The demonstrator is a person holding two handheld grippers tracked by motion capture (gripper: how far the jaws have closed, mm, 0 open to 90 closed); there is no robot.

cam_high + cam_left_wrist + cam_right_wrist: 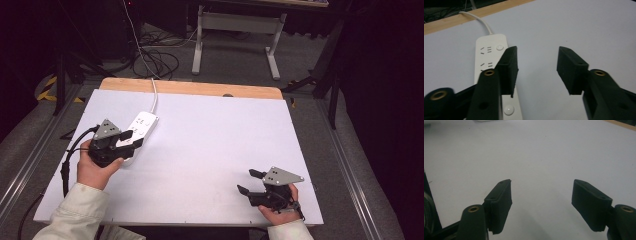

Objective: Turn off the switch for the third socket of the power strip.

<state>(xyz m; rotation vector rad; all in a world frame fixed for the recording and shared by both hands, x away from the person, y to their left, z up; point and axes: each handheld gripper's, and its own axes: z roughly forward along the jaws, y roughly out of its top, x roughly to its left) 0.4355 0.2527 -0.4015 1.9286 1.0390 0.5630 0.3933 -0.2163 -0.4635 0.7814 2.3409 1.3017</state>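
Nearest, the right tool (248, 182) waits wide open and empty at the desk's (210, 150) five o'clock corner (probably just parked). Farther out, at nine o'clock, the left tool (133, 139) hovers open over the power strip (140, 127), empty, likely lining up a grasp. The strip's long axis runs toward one o'clock, cord (154, 92) end farthest.

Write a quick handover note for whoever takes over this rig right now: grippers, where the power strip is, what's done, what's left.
Left gripper: open, over the near end of the white power strip, one jaw above it, nothing gripped.
Right gripper: open, empty, low over bare table at the near right.
Power strip lies flat at the table's left, its cord running off the far edge.
Done: the left gripper is at the strip.
Left: probably closing on it and moving it.
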